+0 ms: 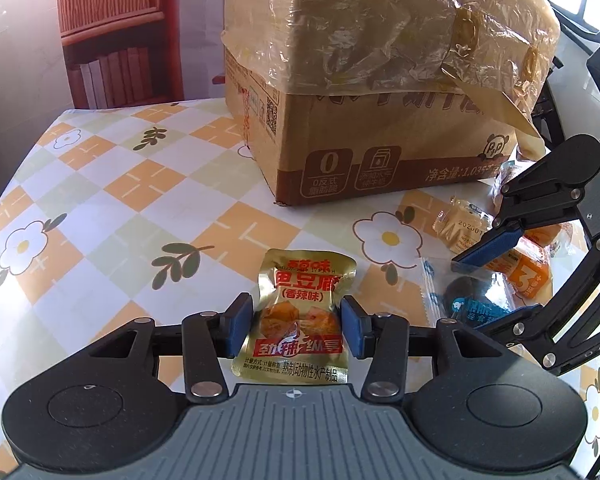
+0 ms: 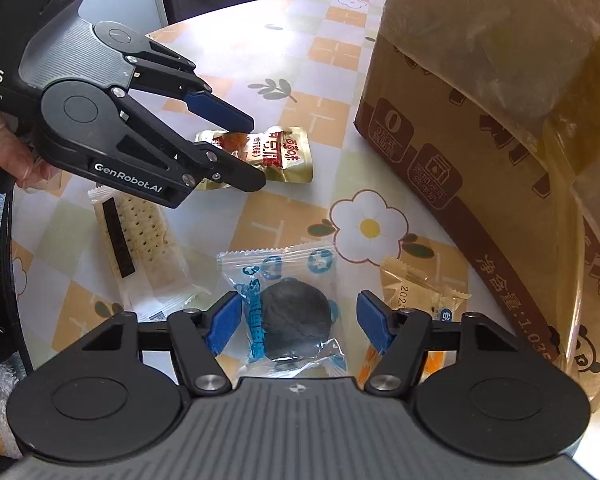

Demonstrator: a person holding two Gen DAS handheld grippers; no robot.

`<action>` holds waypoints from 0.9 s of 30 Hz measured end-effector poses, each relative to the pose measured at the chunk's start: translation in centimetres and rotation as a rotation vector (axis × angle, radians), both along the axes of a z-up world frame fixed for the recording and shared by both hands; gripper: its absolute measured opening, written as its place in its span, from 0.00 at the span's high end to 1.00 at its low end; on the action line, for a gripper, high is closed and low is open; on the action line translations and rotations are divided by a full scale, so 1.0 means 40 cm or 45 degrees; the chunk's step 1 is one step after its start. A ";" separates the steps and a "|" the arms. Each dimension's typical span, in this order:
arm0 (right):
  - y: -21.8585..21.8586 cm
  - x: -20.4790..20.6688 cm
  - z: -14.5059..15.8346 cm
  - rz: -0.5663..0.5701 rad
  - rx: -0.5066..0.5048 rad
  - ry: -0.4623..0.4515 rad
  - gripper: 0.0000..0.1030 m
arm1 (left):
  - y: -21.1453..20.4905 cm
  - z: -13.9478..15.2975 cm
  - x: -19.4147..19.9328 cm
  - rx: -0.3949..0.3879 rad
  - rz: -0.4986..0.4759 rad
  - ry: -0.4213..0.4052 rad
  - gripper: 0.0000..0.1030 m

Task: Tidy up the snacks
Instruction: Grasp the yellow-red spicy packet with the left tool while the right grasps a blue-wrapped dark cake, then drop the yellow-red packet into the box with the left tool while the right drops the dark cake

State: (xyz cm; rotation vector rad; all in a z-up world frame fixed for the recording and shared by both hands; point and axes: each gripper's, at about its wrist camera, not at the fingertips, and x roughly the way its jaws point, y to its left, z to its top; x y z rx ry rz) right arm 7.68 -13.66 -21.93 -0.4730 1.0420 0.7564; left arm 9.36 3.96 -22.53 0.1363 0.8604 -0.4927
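Left wrist view: your left tongs (image 1: 297, 330) straddle the gold fish-tofu packet (image 1: 296, 316) on the counter (image 1: 100, 184); pads at its edges, can't tell if they're pressing. Right wrist view: your right tongs (image 2: 298, 326) stand apart around the dark plum candy in its clear wrapper (image 2: 290, 320), pads off it, cardboard box (image 2: 460, 128) near.

Looks like somebody's home, living or dining room kind of spot. The round table (image 1: 100, 184) has one of those plasticky tablecloths with orange and green checks and white flowers, very kitchen-table vibes. Behind it there's a reddish wooden bookshelf (image 1: 116, 40) with a row of books (image 1: 114, 76) on the lower shelf. A big cardboard box (image 1: 364, 112) with plastic draped over it sits on the table, loose wrapped snacks beside it.
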 end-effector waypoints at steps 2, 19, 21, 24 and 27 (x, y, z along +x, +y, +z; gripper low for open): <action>-0.009 0.004 -0.007 -0.030 0.040 0.013 0.47 | -0.004 -0.002 0.000 0.007 0.004 -0.009 0.48; -0.093 -0.056 0.004 -0.358 0.322 -0.071 0.53 | -0.004 0.021 -0.042 0.038 0.030 -0.080 0.61; -0.105 -0.068 0.014 -0.386 0.348 -0.093 0.53 | 0.006 0.037 -0.051 0.022 0.053 -0.100 0.65; -0.121 -0.092 0.037 -0.419 0.398 -0.143 0.53 | 0.017 0.059 -0.057 -0.010 0.070 -0.114 0.65; -0.129 -0.104 0.054 -0.427 0.414 -0.171 0.53 | 0.018 0.058 -0.054 -0.001 0.086 -0.106 0.65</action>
